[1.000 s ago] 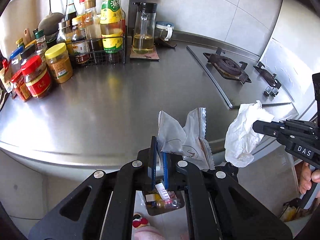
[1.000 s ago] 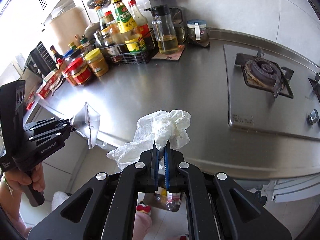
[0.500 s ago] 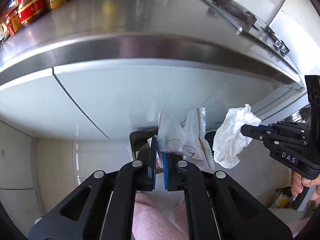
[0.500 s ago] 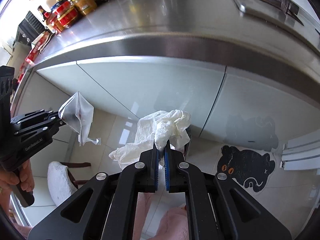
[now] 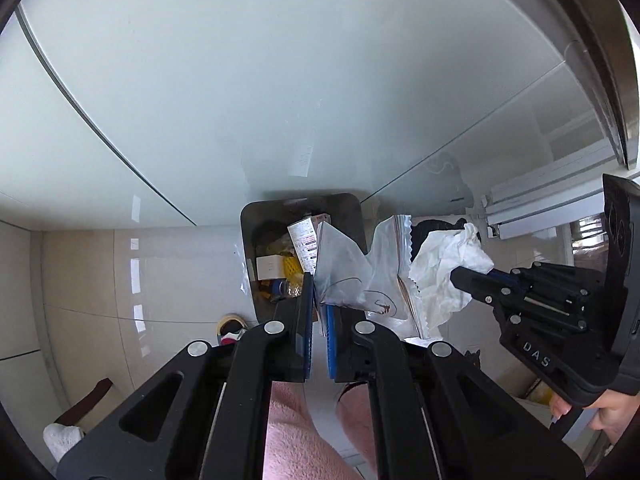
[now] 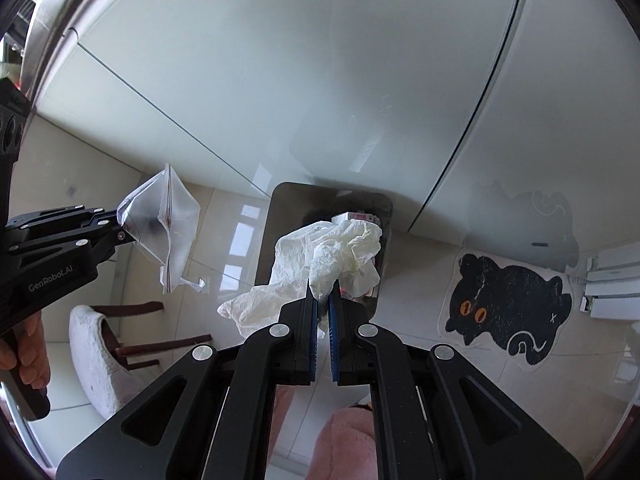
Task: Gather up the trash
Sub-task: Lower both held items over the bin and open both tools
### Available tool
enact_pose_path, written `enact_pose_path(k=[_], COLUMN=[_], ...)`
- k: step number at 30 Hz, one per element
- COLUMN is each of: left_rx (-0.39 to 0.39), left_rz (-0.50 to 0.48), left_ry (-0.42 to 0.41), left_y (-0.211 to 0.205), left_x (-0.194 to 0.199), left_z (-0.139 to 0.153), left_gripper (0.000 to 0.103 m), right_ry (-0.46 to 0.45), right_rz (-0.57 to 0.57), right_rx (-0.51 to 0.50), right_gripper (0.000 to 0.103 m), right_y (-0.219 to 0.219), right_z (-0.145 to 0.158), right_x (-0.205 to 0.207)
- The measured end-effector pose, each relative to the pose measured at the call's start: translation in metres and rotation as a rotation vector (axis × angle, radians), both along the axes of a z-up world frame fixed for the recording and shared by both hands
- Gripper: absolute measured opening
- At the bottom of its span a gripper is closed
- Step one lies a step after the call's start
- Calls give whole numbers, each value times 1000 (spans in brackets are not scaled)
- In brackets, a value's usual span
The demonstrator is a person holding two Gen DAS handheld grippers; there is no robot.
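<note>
My left gripper (image 5: pixel 318 300) is clamped on a clear plastic bag (image 5: pixel 360 276), whose crinkled, serrated edge stands up past the fingertips; seen from the right wrist view, the same bag (image 6: pixel 160 216) hangs in the air off to the left of the bin. My right gripper (image 6: pixel 323 300) is closed on a crumpled white tissue (image 6: pixel 332 256), which spreads out above and to the left of its blue pads (image 6: pixel 314 332). In the left wrist view this tissue (image 5: pixel 444 272) hangs just beside the bag, the two close together and possibly touching. Below both grippers stands a dark, open trash bin (image 5: pixel 249 240) on the pale tiled floor (image 5: pixel 100 272), set against white cabinet doors (image 5: pixel 280 80); it already holds boxes and yellow wrappers. From the right wrist view the tissue lies directly over the bin (image 6: pixel 280 208). A black cat-shaped mat (image 6: pixel 512 304) lies on the floor to the right of the bin.
</note>
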State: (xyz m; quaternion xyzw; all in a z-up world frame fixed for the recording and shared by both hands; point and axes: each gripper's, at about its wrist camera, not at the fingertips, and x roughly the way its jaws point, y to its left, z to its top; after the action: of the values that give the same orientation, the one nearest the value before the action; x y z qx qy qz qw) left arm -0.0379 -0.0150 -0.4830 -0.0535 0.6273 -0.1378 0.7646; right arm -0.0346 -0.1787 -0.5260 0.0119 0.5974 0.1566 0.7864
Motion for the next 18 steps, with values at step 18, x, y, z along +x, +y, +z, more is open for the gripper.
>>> enact_pose_path(k=[18], left_rx=[-28], left_rz=[18], left_ry=[89], left_y=[-2], left_x=[44], left_z=[-71], left_gripper=[4], right_ry=[54], right_rz=[4], right_rx=[25], right_gripper=[10], right_y=[25], right_z=[-71], right_x=[27])
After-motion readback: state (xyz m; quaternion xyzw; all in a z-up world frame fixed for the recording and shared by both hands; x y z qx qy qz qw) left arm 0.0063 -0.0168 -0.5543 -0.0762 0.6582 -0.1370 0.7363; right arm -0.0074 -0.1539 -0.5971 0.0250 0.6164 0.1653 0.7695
